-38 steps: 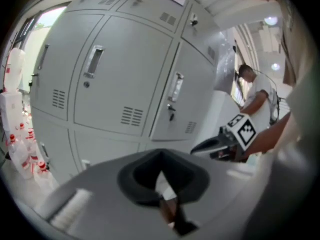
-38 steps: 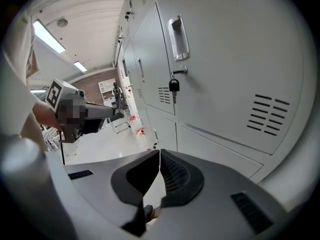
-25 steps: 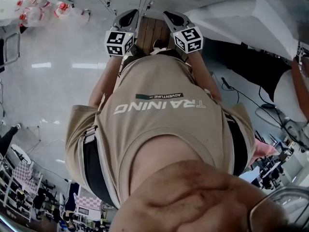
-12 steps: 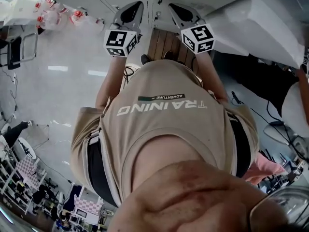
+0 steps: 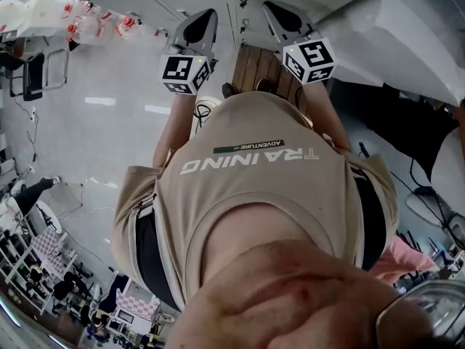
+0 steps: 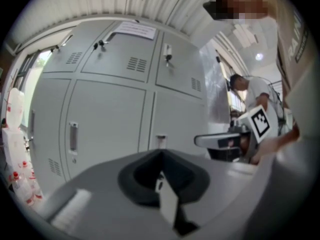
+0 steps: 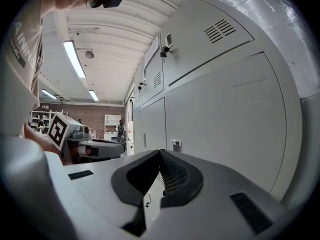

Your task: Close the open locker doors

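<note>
Head view looks down over our beige T-shirt (image 5: 247, 195). The left gripper (image 5: 202, 22) and the right gripper (image 5: 282, 17) are held up side by side ahead of the chest, a little apart, each carrying its marker cube. Off to the left, on the pale floor (image 5: 94, 144), we see a cluster of red-capped bottles (image 5: 83, 20). Left gripper view shows us that gripper's jaws brought together at the tips with nothing between them. Beyond them stands a bank of grey lockers (image 6: 107, 114) in two tiers. The doors (image 6: 175, 69) we can see there lie flush with their frames. Keys (image 6: 168, 54) hang in the upper locks, and a sheet of paper (image 6: 134, 30) is stuck on one top door. To the right of the lockers another person in a white shirt (image 6: 252, 91) is bent forward. Right gripper view likewise shows us jaws closed tip to tip and empty. Grey lockers run close along the right side of that view, their doors flush there too, and strip lights (image 7: 75, 59) cross the ceiling on the left.
</note>
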Tool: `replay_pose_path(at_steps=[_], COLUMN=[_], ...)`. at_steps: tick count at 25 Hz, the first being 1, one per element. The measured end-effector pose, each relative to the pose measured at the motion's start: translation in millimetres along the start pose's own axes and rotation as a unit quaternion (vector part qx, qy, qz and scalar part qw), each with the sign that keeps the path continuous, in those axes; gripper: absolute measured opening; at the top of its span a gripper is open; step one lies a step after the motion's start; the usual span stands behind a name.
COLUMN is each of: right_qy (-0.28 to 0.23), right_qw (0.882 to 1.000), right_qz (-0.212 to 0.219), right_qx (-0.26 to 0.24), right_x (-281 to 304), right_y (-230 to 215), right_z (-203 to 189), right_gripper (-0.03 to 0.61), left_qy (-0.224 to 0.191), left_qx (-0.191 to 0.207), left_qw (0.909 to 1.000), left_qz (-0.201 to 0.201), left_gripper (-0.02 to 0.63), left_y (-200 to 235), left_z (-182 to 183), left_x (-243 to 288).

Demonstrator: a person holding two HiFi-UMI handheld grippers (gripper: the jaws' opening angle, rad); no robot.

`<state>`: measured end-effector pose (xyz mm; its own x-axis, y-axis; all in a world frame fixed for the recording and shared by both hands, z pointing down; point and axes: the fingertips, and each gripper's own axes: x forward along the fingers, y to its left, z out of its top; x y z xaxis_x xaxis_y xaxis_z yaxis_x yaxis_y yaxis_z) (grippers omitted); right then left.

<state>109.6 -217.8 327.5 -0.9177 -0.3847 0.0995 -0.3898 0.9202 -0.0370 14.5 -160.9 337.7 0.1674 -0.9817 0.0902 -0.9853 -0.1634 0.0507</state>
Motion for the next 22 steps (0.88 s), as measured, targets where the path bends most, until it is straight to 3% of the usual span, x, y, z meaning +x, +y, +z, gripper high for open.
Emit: replay_pose_path(at_steps=[5,9,13,17,22], right_qy=[0.014,0.019,0.012,0.01,0.014], right_qw=[1.0,1.0,1.0,0.999,1.0], right_qz=[0.009,0.01,0.01,0.003,-0.006], right_qx=[-0.008,-0.01,-0.023,-0.03,-0.027], right_x=[-8,-13,-13,-18,-26], right_y=[-2,-2,2,0,-3], right_z=[-12,-16,-9,-5,-9], right_gripper=[0.014,0.014,0.014,0.014,0.014], left_qy=[0.014,0.002,-0.015,-0.005,-0.008], left_qx=[-0.009,-0.004,0.018,0.052,-0.017], left_qw=[0.9998,0.9999,0.9995,0.9986,0.9998], left_qz=[0.01,0.016,0.021,0.003,-0.011], left_gripper=[0.0,0.0,0.0,0.0,0.0], left_y=[0,2,4,-11,-14], left_z=[-13,-6,9,6,-8], left_x=[-7,-9,-10,-6,-3])
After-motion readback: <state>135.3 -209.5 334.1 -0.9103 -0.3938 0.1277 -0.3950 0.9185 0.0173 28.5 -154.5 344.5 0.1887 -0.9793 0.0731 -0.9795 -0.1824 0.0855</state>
